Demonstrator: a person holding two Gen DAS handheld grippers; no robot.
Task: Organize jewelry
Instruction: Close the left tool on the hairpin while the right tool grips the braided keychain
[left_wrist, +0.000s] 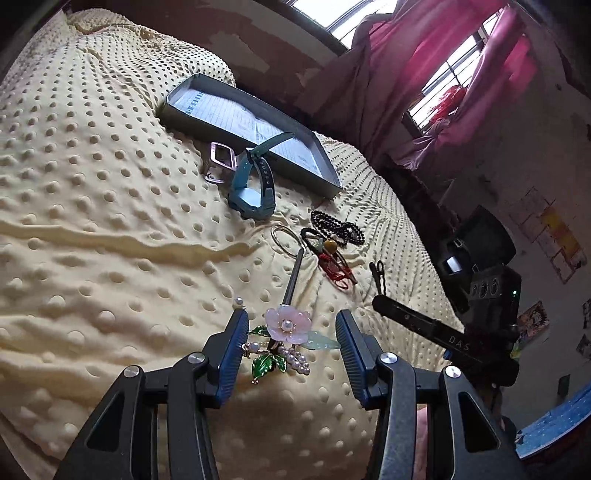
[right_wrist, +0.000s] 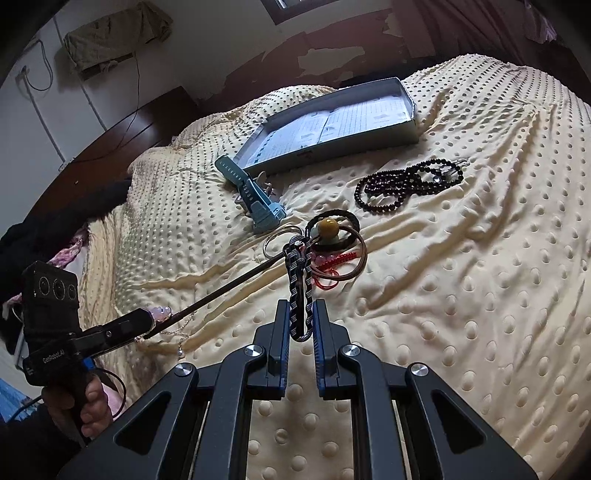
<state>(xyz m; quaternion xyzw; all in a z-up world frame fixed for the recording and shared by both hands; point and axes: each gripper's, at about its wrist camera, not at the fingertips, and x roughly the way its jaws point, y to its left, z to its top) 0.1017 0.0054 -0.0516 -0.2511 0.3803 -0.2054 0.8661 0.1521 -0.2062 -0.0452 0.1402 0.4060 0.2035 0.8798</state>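
Both tools: left (left_wrist: 291, 345) wide, right (right_wrist: 301, 321) gripping clip (right_wrist: 300, 284).

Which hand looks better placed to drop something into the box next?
Right, probably: its gripper is shut on a black hair clip. The left gripper is open around the flower hairpin on the blanket, short of the box.

Daylight glares through the window (left_wrist: 373, 14); fisheye edges bend darkly, corners perhaps slightly blurred.
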